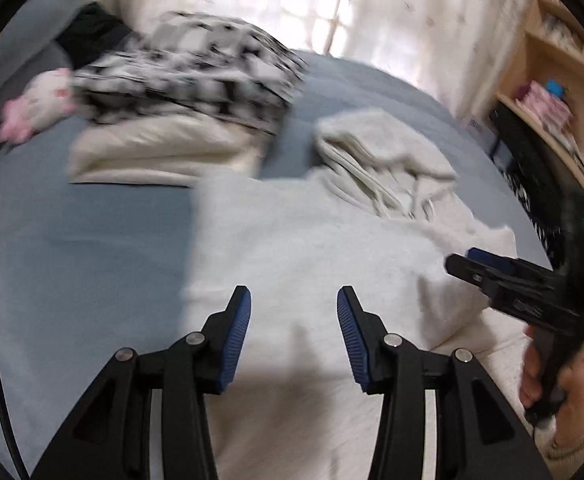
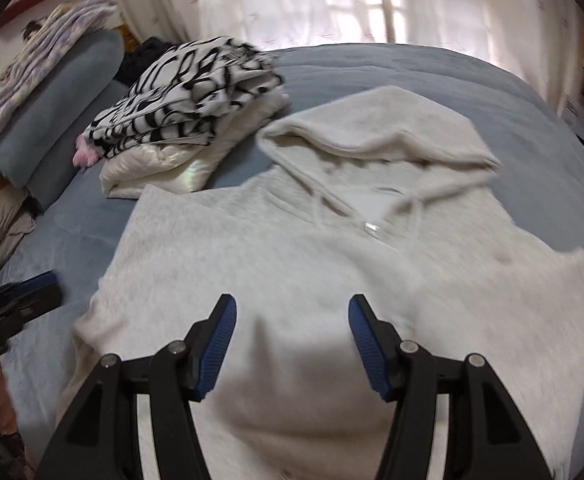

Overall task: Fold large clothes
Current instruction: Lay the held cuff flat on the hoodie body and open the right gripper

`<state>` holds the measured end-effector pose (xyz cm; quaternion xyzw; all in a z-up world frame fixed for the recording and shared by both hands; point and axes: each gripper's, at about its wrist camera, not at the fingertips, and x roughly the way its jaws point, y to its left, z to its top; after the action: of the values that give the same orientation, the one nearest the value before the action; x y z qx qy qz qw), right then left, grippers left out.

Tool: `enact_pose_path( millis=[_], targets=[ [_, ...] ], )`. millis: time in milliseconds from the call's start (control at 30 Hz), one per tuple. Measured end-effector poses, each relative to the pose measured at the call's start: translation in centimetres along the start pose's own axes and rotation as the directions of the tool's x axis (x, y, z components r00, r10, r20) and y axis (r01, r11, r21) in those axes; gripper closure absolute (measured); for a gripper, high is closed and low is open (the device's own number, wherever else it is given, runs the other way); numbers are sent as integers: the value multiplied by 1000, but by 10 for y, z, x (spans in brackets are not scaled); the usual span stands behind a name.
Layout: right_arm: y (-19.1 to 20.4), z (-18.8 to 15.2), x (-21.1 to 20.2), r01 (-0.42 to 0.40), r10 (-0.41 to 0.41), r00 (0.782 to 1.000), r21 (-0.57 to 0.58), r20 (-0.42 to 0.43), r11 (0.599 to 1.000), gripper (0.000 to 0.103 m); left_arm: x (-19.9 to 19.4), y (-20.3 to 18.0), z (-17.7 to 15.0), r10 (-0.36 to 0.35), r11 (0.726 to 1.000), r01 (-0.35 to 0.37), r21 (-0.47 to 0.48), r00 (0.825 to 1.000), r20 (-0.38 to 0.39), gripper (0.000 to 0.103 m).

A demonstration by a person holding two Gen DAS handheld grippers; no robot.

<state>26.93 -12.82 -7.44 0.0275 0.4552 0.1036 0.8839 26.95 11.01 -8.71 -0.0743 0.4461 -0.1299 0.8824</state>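
One bed [image 2: 372, 68] with a blue-grey cover carries everything. On it lies one white hoodie [image 2: 292, 264], spread flat across the near part of the bed, front up, its hood [image 2: 376, 128] opened toward the curtained window and two drawstrings trailing down the chest; the sleeves seem tucked in, so the sides look straight. Left of the hoodie's hood stands one stack: a black-and-white patterned garment [image 2: 188, 100] on a folded cream piece [image 2: 164, 168], the cream corner touching the hoodie's shoulder. Beyond that stack sit one blue pillow [image 2: 64, 92] and one pink-and-white plush [image 1: 40, 104]. Two grippers hang above the hoodie, holding nothing: the left gripper [image 1: 294, 300] over its left edge, fingers spread apart; the right gripper [image 2: 292, 308] over its middle, likewise spread.
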Motion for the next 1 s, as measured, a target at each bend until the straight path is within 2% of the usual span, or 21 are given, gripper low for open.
enact_pose_path(
  millis=[33, 67, 100, 167, 300, 367, 533, 633, 733, 800, 867, 933, 1000],
  targets=[
    [-6, -4, -3, 9, -9, 1000, 6, -1, 1000, 47, 21, -9, 0, 13, 1000, -13, 12, 999, -38, 60],
    [-11, -8, -4, 18, -18, 1000, 7, -3, 1000, 54, 36, -14, -3, 31, 999, -29, 21, 997, -70, 60],
    [-14, -12, -1, 23, -23, 1000, 3, -9, 1000, 67, 54, -17, -5, 46, 999, -43, 27, 993, -107, 60],
    [-22, -22, 8, 32, -32, 998, -7, -51, 999, 82, 83, -14, -13, 110, 994, -108, 23, 979, -169, 61],
    [-32, -33, 32, 59, -58, 995, 2, -84, 998, 100, 101, -9, -21, 147, 989, -144, 28, 978, -149, 61],
    [-34, -34, 48, 95, -95, 991, -4, -93, 995, 102, 106, -9, -18, 167, 986, -163, 37, 975, -143, 61],
    [-34, -30, 62, 108, -104, 989, 29, -108, 994, 103, 109, -20, -14, 221, 973, -210, 97, 967, -130, 61],
    [-40, -26, 44, 52, -43, 993, 76, -112, 996, 103, 95, -29, -5, 218, 974, -206, 94, 966, -136, 61],
    [-51, -26, 18, 15, -6, 997, 125, -75, 992, 101, 70, -40, 4, 168, 984, -161, 77, 981, -97, 61],
    [-62, -26, 0, 0, 6, 999, 157, -37, 988, 101, 57, -59, 9, 104, 992, -99, 84, 993, -61, 63],
    [-68, -25, -7, -16, 21, 1000, 177, -22, 984, 101, 44, -76, 6, 18, 995, -12, 102, 998, -64, 66],
    [-70, -25, -8, -19, 22, 1000, 184, -14, 983, 101, 54, -98, 1, -41, 991, 53, 123, 994, -100, 83],
    [-69, -24, -1, -15, 20, 1000, 189, -23, 982, 101, 71, -110, -8, -36, 991, 54, 126, 990, -137, 90]
  ],
)
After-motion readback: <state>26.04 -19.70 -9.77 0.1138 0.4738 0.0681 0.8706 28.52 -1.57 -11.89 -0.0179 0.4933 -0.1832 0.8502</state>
